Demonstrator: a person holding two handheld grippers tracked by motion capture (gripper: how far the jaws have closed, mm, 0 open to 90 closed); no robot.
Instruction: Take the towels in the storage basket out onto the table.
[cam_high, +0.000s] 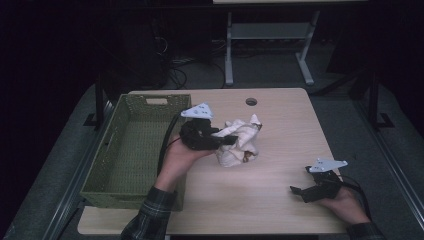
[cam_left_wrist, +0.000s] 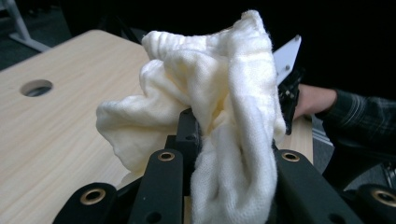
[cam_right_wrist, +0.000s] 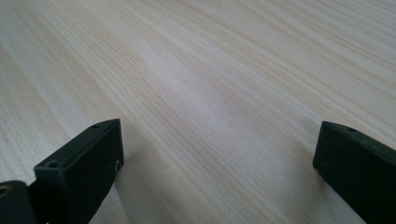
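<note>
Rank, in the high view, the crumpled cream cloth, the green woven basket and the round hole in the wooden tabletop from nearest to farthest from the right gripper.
From the right gripper:
1. Crumpled cream cloth, mid-table, clamped in the left gripper.
2. Round hole, near the far edge.
3. Green woven basket, at the left edge.

A light wooden counter (cam_high: 270, 190) with a round cable hole (cam_high: 251, 101) near its far edge carries a green woven basket (cam_high: 107, 170) along its left side, a handle slot cut in the far wall. Beyond the counter, a grey metal table frame (cam_high: 229, 55) stands on the dark floor, cables (cam_high: 175, 75) trailing beside it.
</note>
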